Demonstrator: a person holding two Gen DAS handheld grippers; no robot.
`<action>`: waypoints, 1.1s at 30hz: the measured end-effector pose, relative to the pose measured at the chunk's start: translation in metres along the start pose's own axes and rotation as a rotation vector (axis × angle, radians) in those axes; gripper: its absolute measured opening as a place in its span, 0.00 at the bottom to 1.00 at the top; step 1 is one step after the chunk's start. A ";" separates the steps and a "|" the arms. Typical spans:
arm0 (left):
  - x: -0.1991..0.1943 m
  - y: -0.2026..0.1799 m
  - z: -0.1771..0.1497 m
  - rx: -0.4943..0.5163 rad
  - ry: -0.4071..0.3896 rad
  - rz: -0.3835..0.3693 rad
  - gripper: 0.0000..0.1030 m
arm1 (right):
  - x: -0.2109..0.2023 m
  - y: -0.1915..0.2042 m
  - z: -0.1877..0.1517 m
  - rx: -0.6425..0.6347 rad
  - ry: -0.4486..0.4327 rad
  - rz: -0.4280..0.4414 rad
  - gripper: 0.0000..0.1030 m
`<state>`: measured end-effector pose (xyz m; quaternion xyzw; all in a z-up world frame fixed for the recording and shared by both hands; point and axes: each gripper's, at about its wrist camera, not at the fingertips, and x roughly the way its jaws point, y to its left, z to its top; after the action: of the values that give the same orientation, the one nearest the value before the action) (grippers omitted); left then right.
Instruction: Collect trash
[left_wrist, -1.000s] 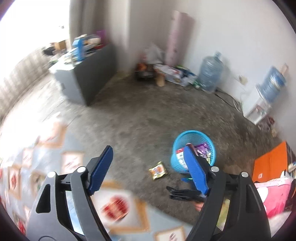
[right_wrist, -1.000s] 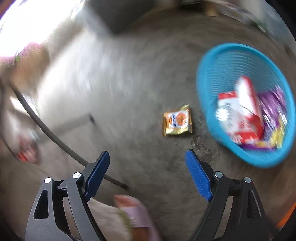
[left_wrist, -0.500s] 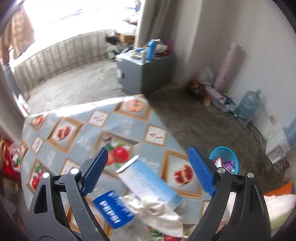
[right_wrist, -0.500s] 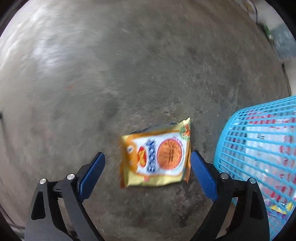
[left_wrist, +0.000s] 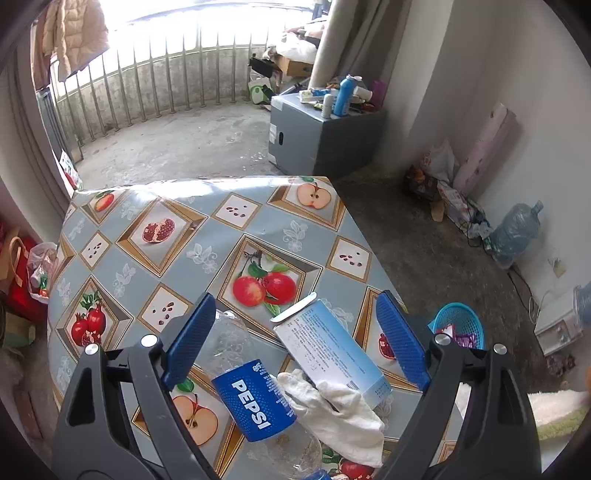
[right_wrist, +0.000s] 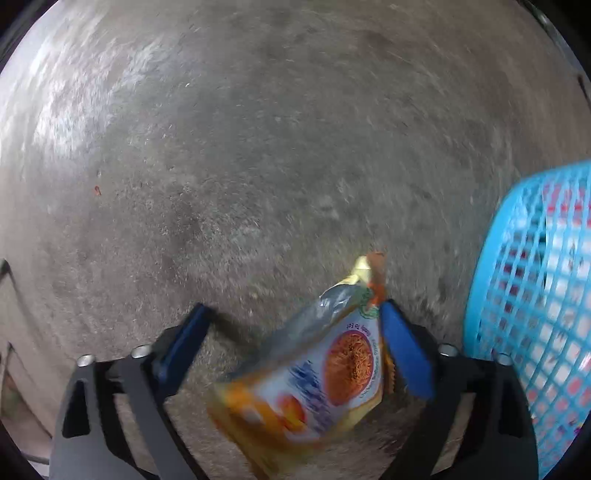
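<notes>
My left gripper (left_wrist: 295, 336) hangs wide open, empty, above the Pepsi bottle (left_wrist: 255, 398) and carton (left_wrist: 332, 358) on the table (left_wrist: 147, 221) — staged for them. My right gripper (right_wrist: 295, 350), closing, straddles the tilted noodle packet (right_wrist: 314, 373) on the floor beside the blue basket (right_wrist: 535, 332) — one pad touches, not yet gripped.

The clear plastic Pepsi bottle (left_wrist: 255, 395) runs off the bottom edge of the left wrist view, its base unseen, and the crumpled white cloth (left_wrist: 332, 410) covers the near end of the pale blue printed carton (left_wrist: 328, 350). In the right wrist view the yellow-orange noodle packet (right_wrist: 314, 373) is smeared (its lower corner most), hiding most lettering. The blue plastic mesh basket (right_wrist: 535, 314) is cut off at the right edge.
</notes>
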<state>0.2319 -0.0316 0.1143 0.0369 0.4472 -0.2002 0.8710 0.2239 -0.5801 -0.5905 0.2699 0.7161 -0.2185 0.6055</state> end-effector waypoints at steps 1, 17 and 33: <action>-0.001 0.001 0.000 -0.008 -0.003 -0.007 0.82 | -0.003 -0.004 -0.001 0.008 -0.011 0.004 0.58; -0.009 -0.003 -0.016 -0.017 -0.056 -0.110 0.82 | -0.270 -0.060 -0.104 -0.083 -0.492 0.310 0.08; -0.032 0.024 -0.036 -0.077 -0.115 -0.159 0.82 | -0.212 -0.182 -0.032 0.215 -0.311 0.290 0.55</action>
<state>0.1970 0.0096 0.1159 -0.0437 0.4051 -0.2533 0.8774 0.1073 -0.7232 -0.3786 0.3958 0.5406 -0.2432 0.7014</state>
